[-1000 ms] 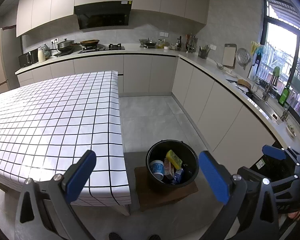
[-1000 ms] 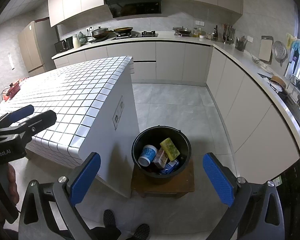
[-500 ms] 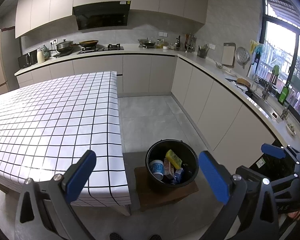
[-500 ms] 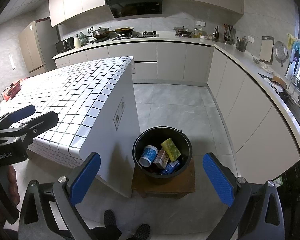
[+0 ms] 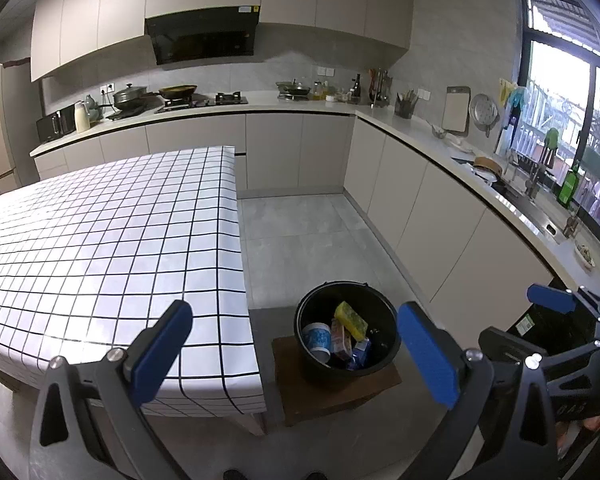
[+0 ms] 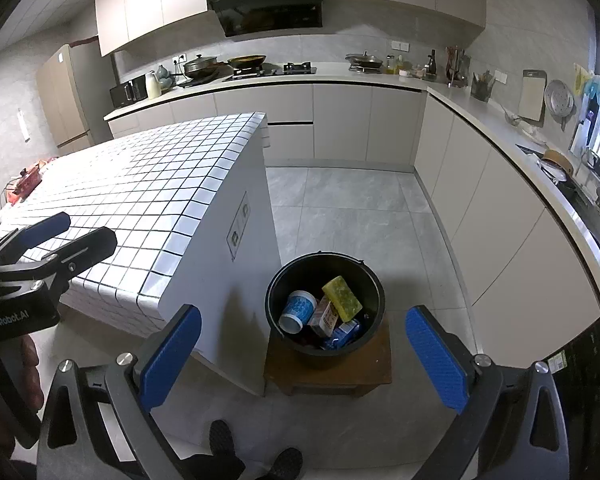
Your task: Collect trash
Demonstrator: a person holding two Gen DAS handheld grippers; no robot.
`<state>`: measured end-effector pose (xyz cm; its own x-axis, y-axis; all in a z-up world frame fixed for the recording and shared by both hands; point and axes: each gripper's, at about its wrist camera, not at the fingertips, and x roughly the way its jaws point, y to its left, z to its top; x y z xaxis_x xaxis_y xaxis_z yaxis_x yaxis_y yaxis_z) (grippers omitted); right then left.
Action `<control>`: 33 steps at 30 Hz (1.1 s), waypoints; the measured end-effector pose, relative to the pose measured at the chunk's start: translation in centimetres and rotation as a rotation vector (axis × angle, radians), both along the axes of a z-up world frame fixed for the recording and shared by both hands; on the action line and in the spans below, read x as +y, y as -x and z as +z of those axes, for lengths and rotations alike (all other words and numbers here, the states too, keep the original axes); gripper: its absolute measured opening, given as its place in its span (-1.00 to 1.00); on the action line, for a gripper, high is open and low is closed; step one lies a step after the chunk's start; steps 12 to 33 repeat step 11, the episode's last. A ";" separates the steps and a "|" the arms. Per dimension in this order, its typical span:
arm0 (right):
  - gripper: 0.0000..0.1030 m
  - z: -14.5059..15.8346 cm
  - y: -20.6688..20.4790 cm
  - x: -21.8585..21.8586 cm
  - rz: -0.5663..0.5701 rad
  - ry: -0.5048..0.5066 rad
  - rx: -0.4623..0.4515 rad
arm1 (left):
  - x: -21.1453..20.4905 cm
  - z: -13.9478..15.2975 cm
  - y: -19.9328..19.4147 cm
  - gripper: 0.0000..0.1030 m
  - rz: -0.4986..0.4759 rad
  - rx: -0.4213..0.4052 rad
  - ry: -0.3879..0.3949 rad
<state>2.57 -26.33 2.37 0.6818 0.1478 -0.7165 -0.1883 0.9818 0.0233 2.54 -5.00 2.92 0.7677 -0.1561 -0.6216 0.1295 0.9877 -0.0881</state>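
A black bucket [image 5: 390,344] [image 6: 374,288] stands on a low wooden stool [image 5: 340,394] [image 6: 376,376] beside the island. Inside lie a yellow sponge [image 5: 351,315] [image 6: 342,293], a blue-and-white paper cup [image 5: 316,336] [image 6: 298,308], a small carton [image 6: 327,317] and a blue wrapper [image 6: 345,330]. My left gripper [image 5: 296,352] is open and empty, held high above the bucket and the island's corner. My right gripper [image 6: 304,356] is open too, with nothing between its fingers, hovering over the bucket. Each gripper also shows at the edge of the other's view.
The island with a white grid-pattern cloth [image 5: 100,248] [image 6: 140,184] lies to the left. Kitchen cabinets and counter [image 5: 440,184] [image 6: 492,184] run along the back and right. Grey floor [image 6: 352,216] stretches between them. A person's shoes [image 6: 224,440] show below.
Both views have shifted only slightly; the grippers stay open and the bucket's contents are unchanged.
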 end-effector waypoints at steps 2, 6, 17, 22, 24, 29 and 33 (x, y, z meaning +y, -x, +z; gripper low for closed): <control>1.00 0.1 -0.1 0.0 0.000 0.001 -0.003 | -0.1 -0.1 0.0 0.99 -0.010 -0.005 -0.008; 1.00 0.1 -0.1 -0.1 0.001 0.004 -0.006 | 0.0 0.1 0.1 0.99 -0.027 -0.031 0.004; 1.00 0.1 -0.2 -0.2 -0.003 0.006 -0.005 | 0.0 -0.1 -0.3 0.99 -0.032 -0.009 0.016; 1.00 0.1 -0.2 -0.2 -0.003 0.006 -0.005 | 0.0 -0.1 -0.3 0.99 -0.032 -0.009 0.016; 1.00 0.1 -0.2 -0.2 -0.003 0.006 -0.005 | 0.0 -0.1 -0.3 0.99 -0.032 -0.009 0.016; 1.00 0.1 -0.2 -0.2 -0.003 0.006 -0.005 | 0.0 -0.1 -0.3 0.99 -0.032 -0.009 0.016; 1.00 0.1 -0.2 -0.2 -0.003 0.006 -0.005 | 0.0 -0.1 -0.3 0.99 -0.032 -0.009 0.016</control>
